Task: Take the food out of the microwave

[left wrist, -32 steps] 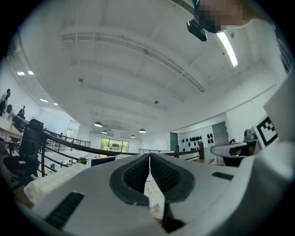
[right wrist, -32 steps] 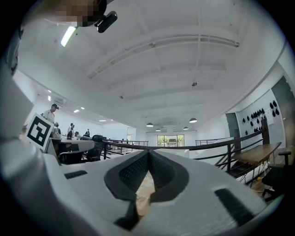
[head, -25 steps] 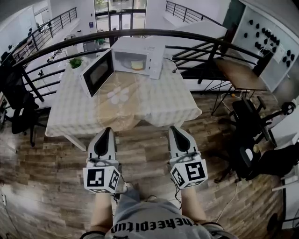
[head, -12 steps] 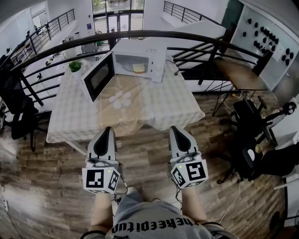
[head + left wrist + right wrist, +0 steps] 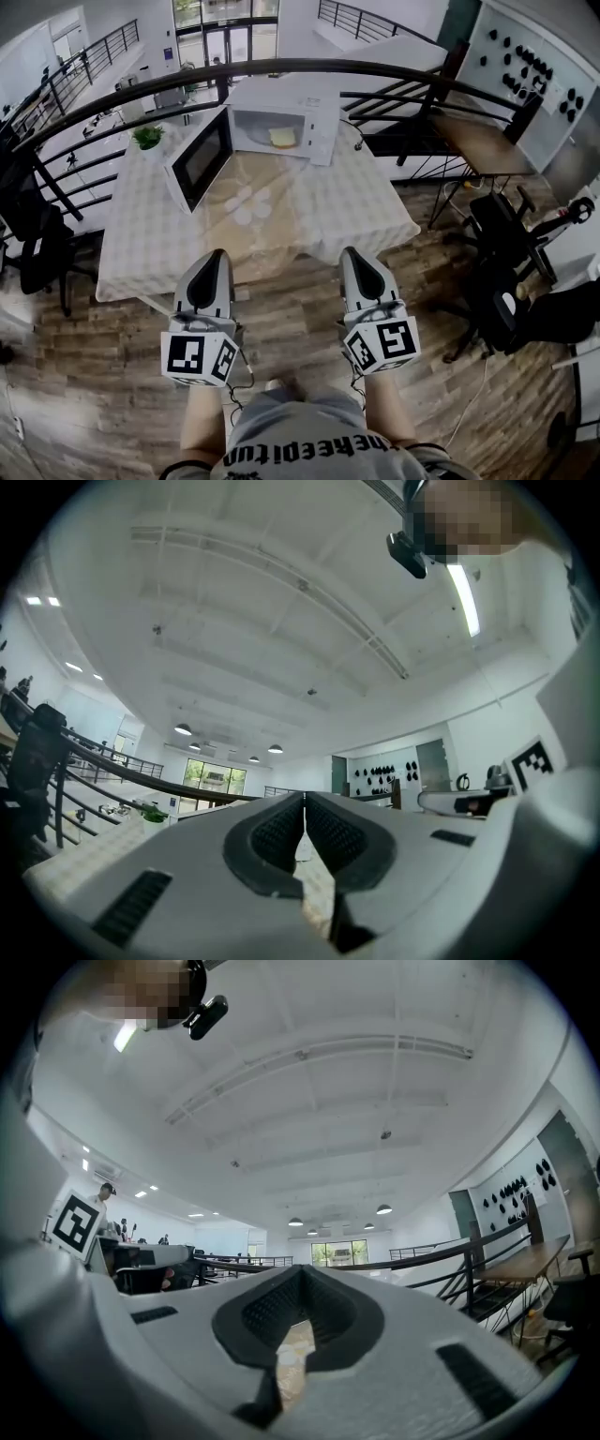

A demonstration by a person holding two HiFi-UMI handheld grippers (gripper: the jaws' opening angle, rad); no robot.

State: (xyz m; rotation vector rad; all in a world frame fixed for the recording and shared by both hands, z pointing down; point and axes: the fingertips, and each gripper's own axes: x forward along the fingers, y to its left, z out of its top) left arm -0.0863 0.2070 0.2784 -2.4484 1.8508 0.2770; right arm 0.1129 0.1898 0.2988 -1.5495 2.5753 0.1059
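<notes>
Microwave (image 5: pixel 321 120) at table (image 5: pixel 141 248) far edge, door (image 5: pixel 199 159) open

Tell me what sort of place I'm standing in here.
Probably an open-plan office or lab on an upper mezzanine: a dark curved railing runs behind the table, black office chairs stand on the wood floor, and a white microwave sits on the cloth-covered table.

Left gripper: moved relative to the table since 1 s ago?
Yes. The left gripper has gone forward: its tip now reaches further over the near edge of the white-clothed table, nearer the open white microwave.
</notes>
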